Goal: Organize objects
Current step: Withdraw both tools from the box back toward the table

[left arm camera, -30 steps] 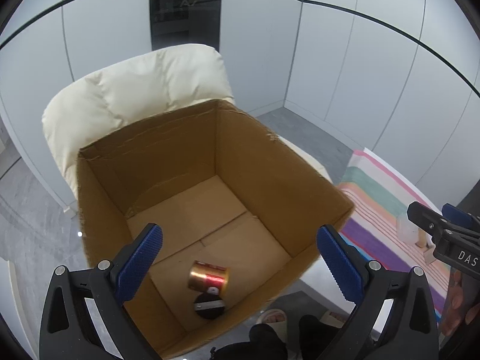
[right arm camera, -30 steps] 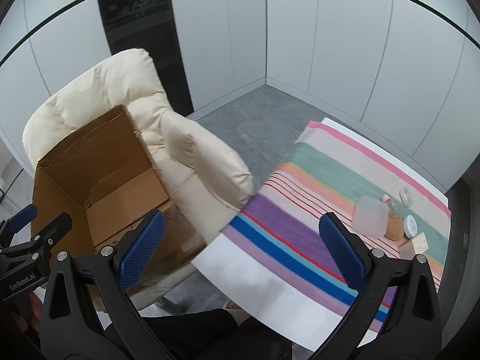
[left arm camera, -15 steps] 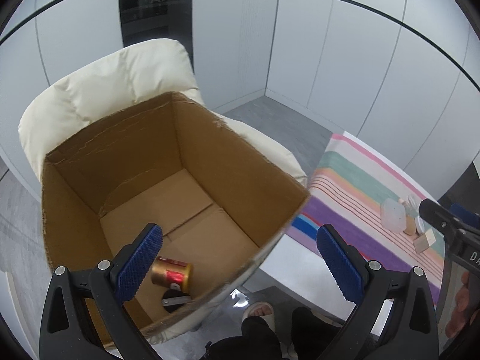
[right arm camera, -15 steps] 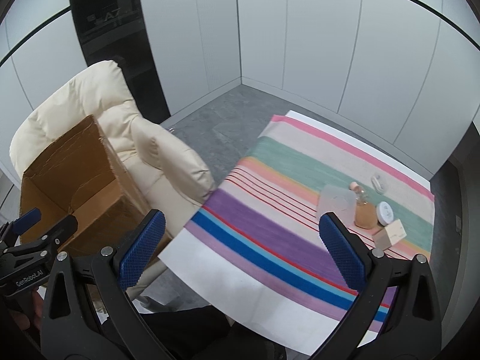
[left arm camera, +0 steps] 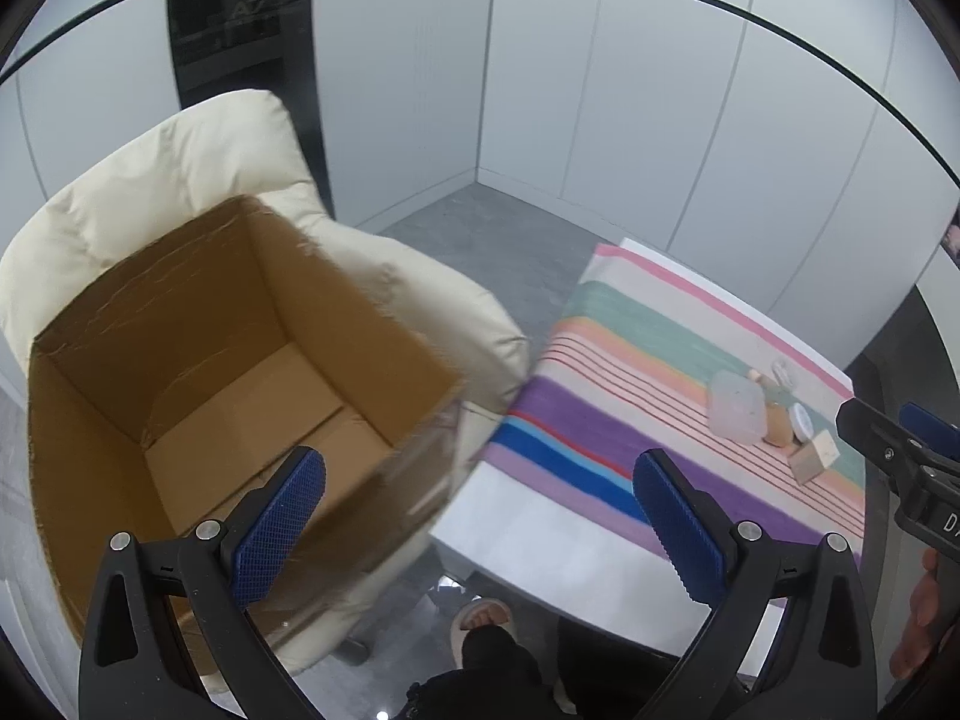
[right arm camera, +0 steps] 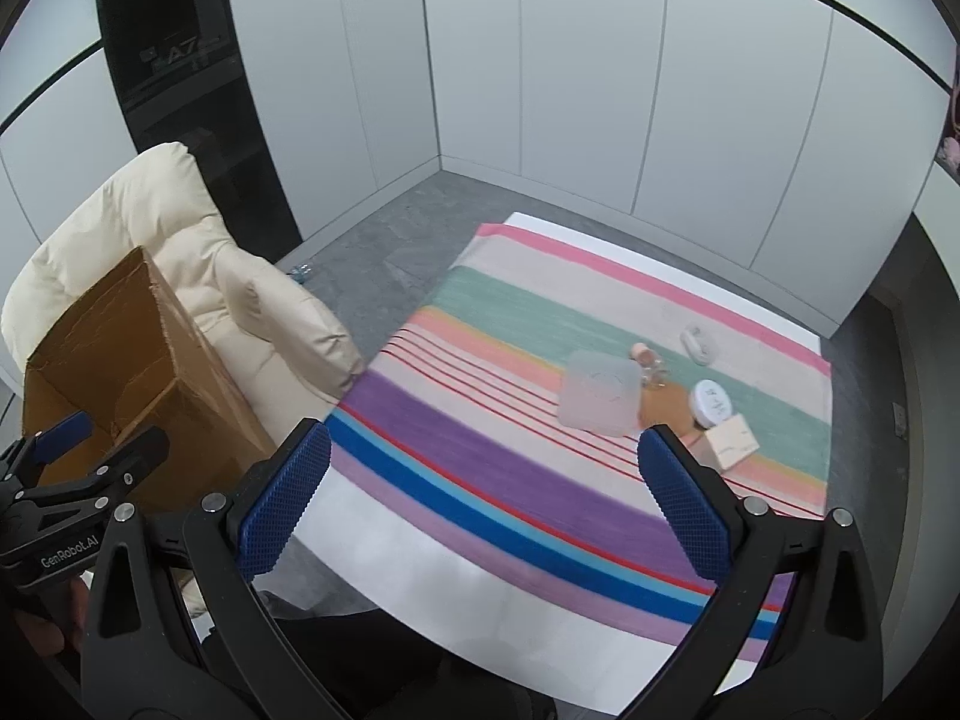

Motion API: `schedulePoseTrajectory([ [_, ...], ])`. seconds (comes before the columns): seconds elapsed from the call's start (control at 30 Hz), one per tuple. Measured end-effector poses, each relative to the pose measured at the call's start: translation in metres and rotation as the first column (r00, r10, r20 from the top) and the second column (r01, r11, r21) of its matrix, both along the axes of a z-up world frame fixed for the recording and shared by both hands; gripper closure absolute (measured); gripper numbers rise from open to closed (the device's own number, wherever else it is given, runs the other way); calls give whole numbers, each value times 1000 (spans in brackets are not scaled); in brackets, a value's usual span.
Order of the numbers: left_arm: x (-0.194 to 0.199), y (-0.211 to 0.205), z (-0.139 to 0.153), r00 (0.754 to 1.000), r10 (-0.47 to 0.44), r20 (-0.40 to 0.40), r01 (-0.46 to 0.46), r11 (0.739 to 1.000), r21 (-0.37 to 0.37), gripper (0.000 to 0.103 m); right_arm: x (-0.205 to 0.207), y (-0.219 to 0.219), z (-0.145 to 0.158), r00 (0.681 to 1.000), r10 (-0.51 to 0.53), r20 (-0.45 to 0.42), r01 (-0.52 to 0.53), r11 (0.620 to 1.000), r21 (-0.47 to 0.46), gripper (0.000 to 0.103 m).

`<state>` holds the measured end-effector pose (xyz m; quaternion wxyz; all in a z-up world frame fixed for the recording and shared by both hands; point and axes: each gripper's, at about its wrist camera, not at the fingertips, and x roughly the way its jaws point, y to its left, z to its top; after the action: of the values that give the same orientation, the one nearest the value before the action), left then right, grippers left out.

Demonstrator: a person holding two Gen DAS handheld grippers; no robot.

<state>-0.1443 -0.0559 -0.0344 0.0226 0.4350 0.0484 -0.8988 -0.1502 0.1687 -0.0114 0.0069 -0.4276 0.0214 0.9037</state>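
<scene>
Both the left hand-held gripper (left arm camera: 480, 498) and right hand-held gripper (right arm camera: 483, 492) gape wide, empty. Risk: the items cluster tightly at two o'clock; reaching the round tin (right arm camera: 710, 402) may topple the adjacent bottle (right arm camera: 663, 399).

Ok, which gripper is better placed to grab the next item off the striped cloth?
Probably the right gripper: it is open, empty and faces the cluster around the small bottle. The left gripper, also open, sits beside the cardboard box.

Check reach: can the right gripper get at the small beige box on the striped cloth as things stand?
Probably yes. The right gripper is open and empty, facing the cloth. The beige box sits at the near edge of the cluster, with only bare cloth on the way; the white round tin crowds its far side.
</scene>
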Motion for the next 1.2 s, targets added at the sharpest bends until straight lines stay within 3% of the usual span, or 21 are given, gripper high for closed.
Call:
schedulePoseTrajectory([
  [1.2,-13,158,-12,969,-247,22,247,969,-12,0,71,162,-4,964,-264,18,264,964,-1,0],
])
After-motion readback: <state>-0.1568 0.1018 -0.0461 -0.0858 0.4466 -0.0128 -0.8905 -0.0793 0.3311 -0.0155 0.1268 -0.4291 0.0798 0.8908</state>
